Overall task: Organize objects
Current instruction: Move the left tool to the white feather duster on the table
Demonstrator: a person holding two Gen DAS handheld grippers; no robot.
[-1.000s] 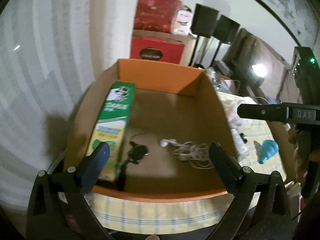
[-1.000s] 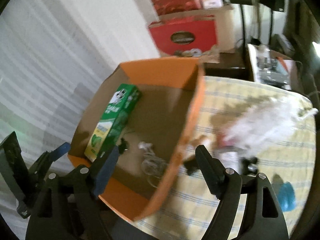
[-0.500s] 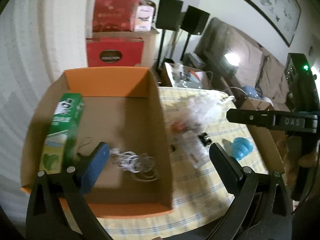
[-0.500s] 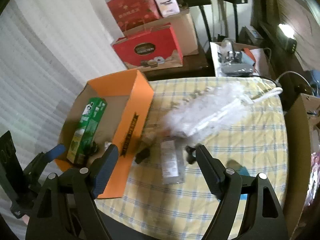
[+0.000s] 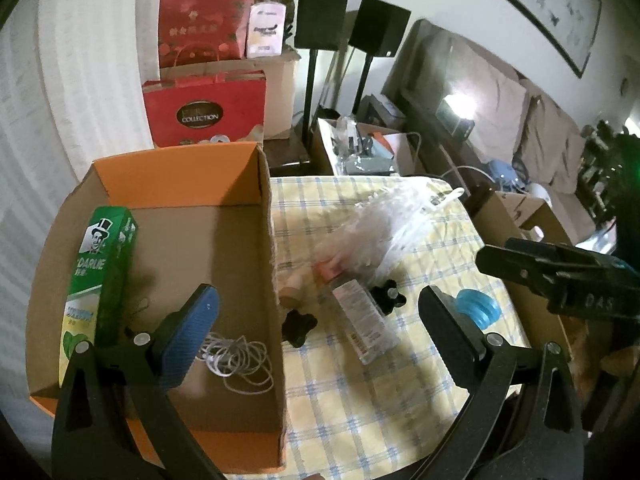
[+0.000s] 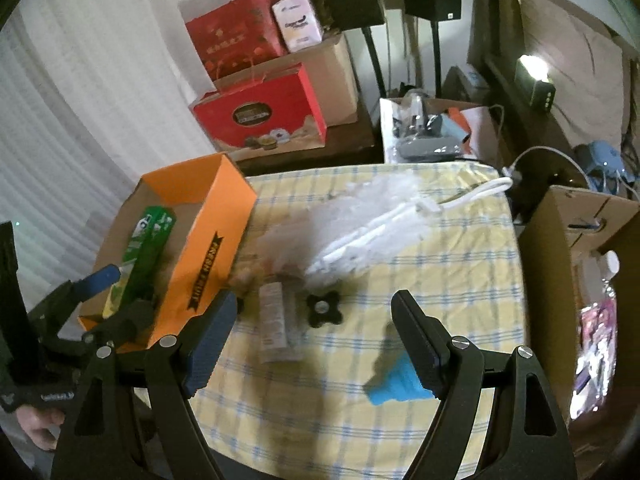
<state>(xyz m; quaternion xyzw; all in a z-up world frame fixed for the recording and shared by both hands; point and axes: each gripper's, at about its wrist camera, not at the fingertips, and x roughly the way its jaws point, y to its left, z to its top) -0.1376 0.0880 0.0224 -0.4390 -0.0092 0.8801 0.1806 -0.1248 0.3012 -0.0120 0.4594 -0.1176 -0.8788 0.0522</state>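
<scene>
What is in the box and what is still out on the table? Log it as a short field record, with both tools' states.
box: orange cardboard box, open top, at the table's left side
in box: green toothpaste carton; white earphone cable
on tablecloth: clear bottle; two black knobs; blue ribbed item; white plastic bag
left tool: open, empty
right tool: open, empty
</scene>
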